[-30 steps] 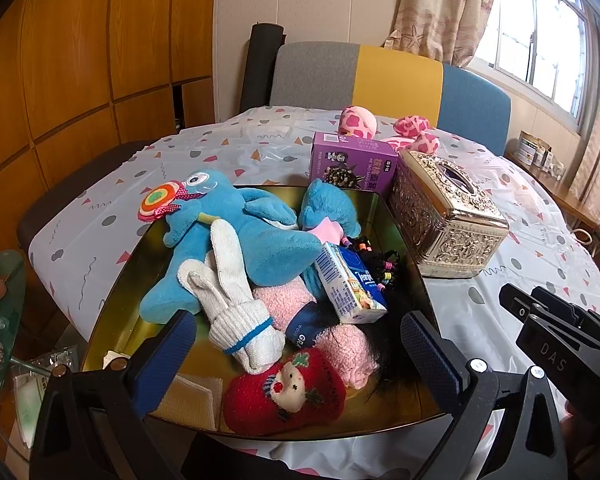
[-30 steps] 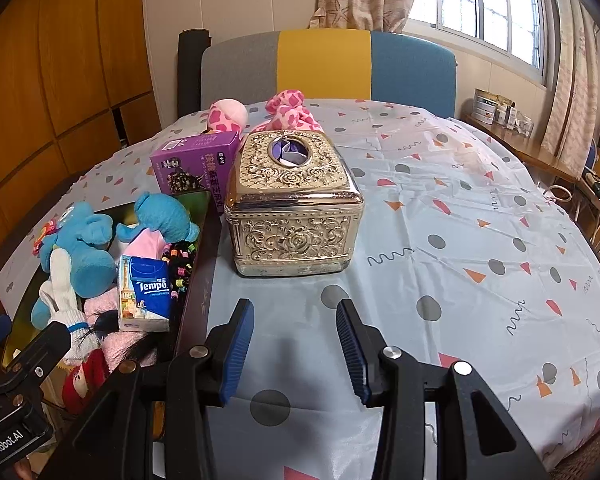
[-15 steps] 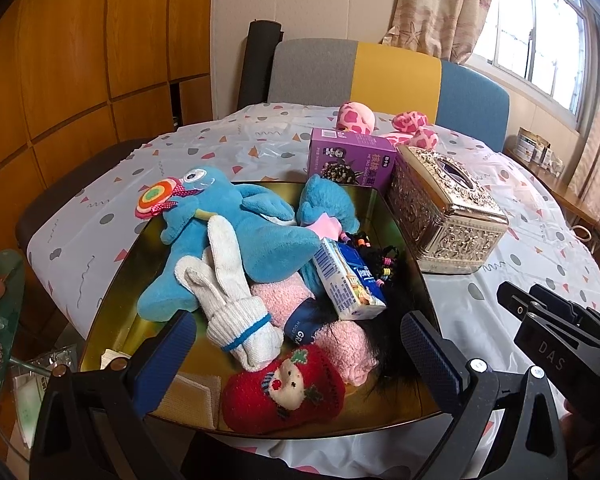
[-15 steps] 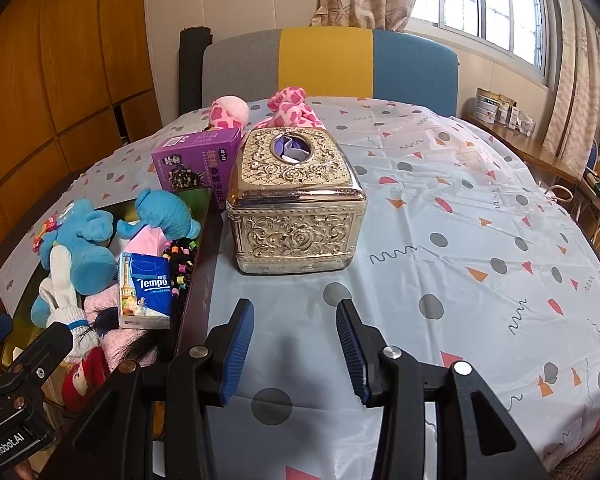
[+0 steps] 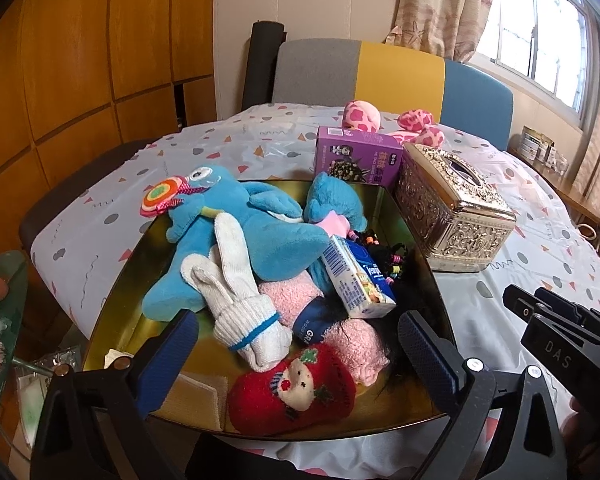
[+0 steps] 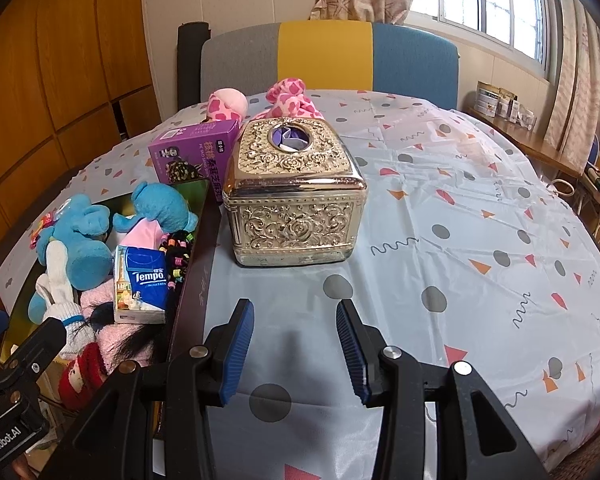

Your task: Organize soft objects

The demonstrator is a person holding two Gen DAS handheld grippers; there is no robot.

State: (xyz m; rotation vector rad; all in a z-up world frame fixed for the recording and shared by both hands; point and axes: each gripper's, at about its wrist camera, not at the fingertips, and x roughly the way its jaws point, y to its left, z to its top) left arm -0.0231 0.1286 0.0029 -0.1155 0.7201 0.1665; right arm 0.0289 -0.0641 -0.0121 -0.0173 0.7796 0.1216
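Landmark: gold tray (image 5: 124, 280) at the near left corner of the worktop (image 6: 460, 240).
Left tongs (image 5: 296, 354): spread wide and empty, hovering over the tray's near edge above the red Santa sock (image 5: 292, 390).
Right tongs (image 6: 296, 354): parted, holding nothing, over bare cloth to the right of the tray.
Blue plush toy (image 5: 252, 224): lying across the tray's far half, its lollipop head hanging over the left rim.
White glove (image 5: 240, 292): on top of the blue plush, in the tray's middle.
Pink fuzzy socks (image 5: 348, 340): in the tray, under the glove and the tissue pack (image 5: 356, 280).
Silver tissue box (image 6: 294, 188): on the worktop just right of the tray.
Purple box (image 5: 358, 156): just beyond the tray's far edge.
Pink spotted plush (image 5: 362, 114): beyond the purple box, farther from the tray.
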